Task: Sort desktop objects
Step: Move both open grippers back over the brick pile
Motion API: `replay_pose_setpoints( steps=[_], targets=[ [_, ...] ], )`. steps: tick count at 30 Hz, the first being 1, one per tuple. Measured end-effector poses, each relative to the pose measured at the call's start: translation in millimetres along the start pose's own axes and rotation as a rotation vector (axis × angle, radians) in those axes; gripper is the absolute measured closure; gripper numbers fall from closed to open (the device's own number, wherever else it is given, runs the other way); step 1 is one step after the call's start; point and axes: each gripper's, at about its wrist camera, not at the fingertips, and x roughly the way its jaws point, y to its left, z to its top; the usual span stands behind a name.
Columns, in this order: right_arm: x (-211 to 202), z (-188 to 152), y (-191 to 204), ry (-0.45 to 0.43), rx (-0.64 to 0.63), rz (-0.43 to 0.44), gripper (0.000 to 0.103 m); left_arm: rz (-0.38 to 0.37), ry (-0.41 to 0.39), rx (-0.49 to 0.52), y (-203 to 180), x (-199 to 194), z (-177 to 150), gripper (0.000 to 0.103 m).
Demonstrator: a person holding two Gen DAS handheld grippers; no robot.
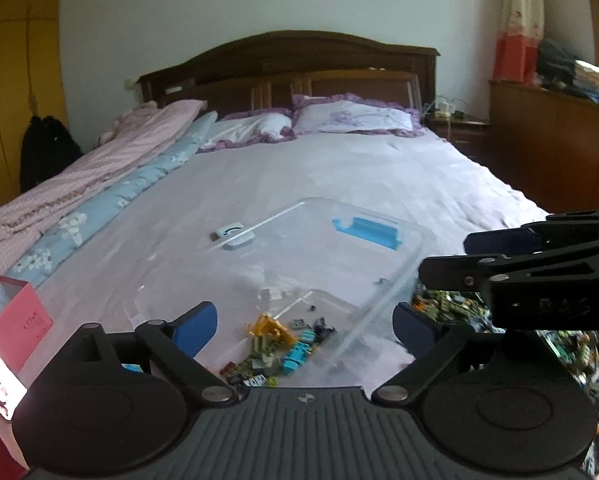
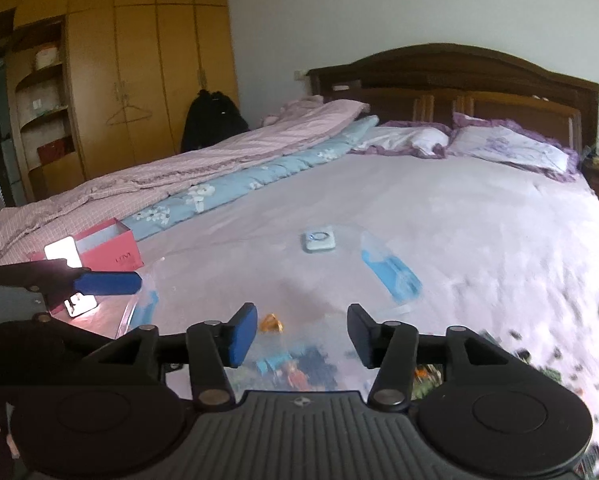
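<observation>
A clear plastic bin (image 1: 387,292) with a blue clasp (image 1: 365,232) lies on the bed and holds several small toy bricks (image 1: 279,344), yellow, teal and green. A pile of loose bricks (image 1: 451,308) lies on the sheet to its right. My left gripper (image 1: 305,322) is open and empty, its blue pads either side of the bin's near end. My right gripper (image 2: 301,334) is open and empty above the bin (image 2: 379,280); it also shows at the right of the left wrist view (image 1: 499,256). The left gripper's finger (image 2: 107,283) shows at left.
A red open box (image 1: 9,312) sits at the bed's left edge, also in the right wrist view (image 2: 107,250). A small white device (image 1: 235,236) lies beyond the bin. Folded pink and blue quilts (image 1: 99,196) run along the left. Scattered bricks (image 2: 539,352) lie at right.
</observation>
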Motion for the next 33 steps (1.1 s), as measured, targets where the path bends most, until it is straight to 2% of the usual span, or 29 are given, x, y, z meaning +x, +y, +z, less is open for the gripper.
replay_pose_setpoints(
  steps=[7, 15, 22, 23, 25, 26, 28, 30, 33],
  targets=[
    [-44, -40, -16, 0.036, 0.068, -0.058, 0.043, -0.049, 0.038, 0.019, -27, -19, -26, 0.002],
    [-75, -105, -32, 0.142, 0.126, -0.145, 0.044, -0.113, 0.166, 0.008, -46, -11, -72, 0.002],
    [-84, -154, -30, 0.232, 0.151, -0.187, 0.044, -0.154, 0.250, 0.060, -70, -7, -103, 0.002],
    [-87, -161, -26, 0.246, 0.140, -0.183, 0.045, -0.164, 0.260, 0.070, -75, -7, -107, 0.002],
    [-88, -173, -20, 0.285, 0.101, -0.157, 0.058, -0.184, 0.274, 0.089, -82, -6, -112, 0.002],
    [-87, -179, -17, 0.307, 0.081, -0.143, 0.061, -0.196, 0.278, 0.103, -86, -7, -115, 0.002],
    [-86, -186, -13, 0.337, 0.058, -0.130, 0.077, -0.215, 0.285, 0.130, -94, -7, -121, 0.002],
    [-85, -190, -11, 0.352, 0.053, -0.133, 0.082, -0.219, 0.294, 0.148, -98, -6, -125, 0.002],
    [-84, -195, -8, 0.375, 0.044, -0.136, 0.083, -0.224, 0.308, 0.173, -105, -5, -130, 0.002]
  ],
)
